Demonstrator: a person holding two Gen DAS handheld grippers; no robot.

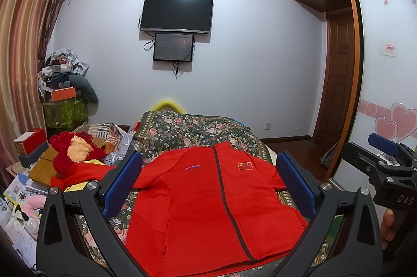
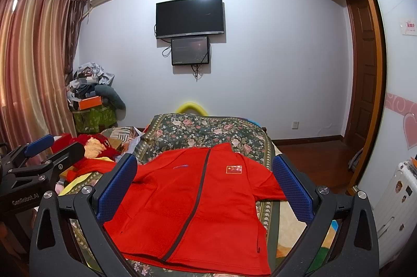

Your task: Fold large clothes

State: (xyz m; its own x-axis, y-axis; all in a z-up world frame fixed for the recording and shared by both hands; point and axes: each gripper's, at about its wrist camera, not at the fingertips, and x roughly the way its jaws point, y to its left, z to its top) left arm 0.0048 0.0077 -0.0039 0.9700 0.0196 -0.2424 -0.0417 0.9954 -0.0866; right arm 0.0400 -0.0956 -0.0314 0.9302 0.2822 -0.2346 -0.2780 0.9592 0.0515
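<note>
A red zip jacket [image 1: 203, 199] with a flag patch lies flat, front up, on a floral bedspread [image 1: 192, 128]; its left sleeve trails off to the left. It also shows in the right wrist view [image 2: 187, 204]. My left gripper [image 1: 208, 186] is open and empty, held above the jacket's lower half. My right gripper [image 2: 206, 188] is open and empty, also above the jacket. The right gripper shows at the right edge of the left wrist view [image 1: 385, 162]; the left gripper shows at the left of the right wrist view [image 2: 44, 157].
A red plush toy [image 1: 70, 149], boxes and books crowd the left of the bed. A cluttered pile [image 1: 65, 84] stands by the curtain. A TV [image 1: 177, 12] hangs on the far wall. A wardrobe [image 1: 385, 68] and a white suitcase [image 2: 398, 196] stand at right.
</note>
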